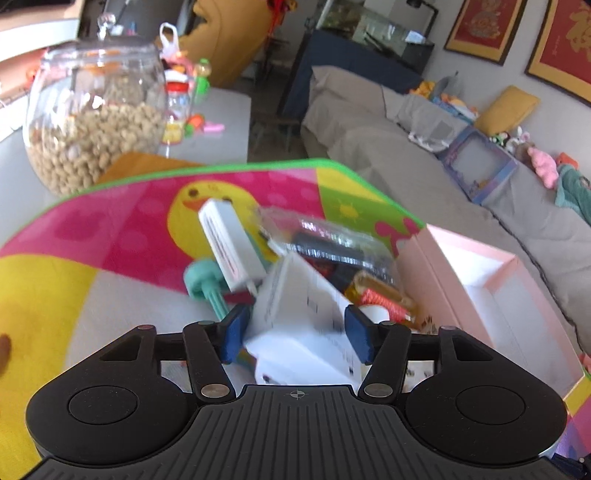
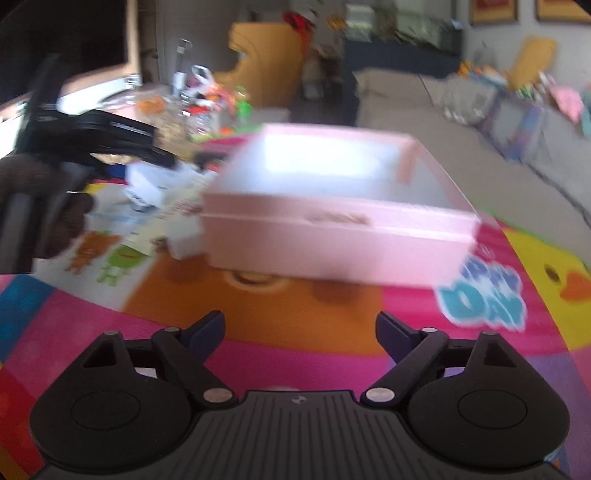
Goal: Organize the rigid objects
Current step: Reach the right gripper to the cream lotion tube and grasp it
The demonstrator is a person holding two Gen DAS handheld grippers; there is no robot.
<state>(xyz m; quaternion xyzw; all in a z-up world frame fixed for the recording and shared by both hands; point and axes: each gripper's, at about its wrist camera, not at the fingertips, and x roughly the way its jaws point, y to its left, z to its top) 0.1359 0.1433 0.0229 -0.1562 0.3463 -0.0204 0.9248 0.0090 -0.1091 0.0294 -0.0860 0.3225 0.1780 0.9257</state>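
in the left wrist view the left gripper pinches a white carton, likely light, stiff and best held by its flat sides, beside the pink box, while in the right wrist view the right gripper stands spread and empty before that box.

Colours and patterns, as seen from my claws:

- Mat: patchwork of hot pink, yellow and orange, green edge, yellow duck with orange beak, blue lettering.
- Box: pale pink outside, white inside.
- Carton, between my left claw's blue pads: white with small dark print.
- Far-left jar: clear glass, tan pellets.
- Sofa, right: grey-beige cover, mustard cushion.
- Wall pictures: red with gold borders.
- My right claw: black body, blue pads.
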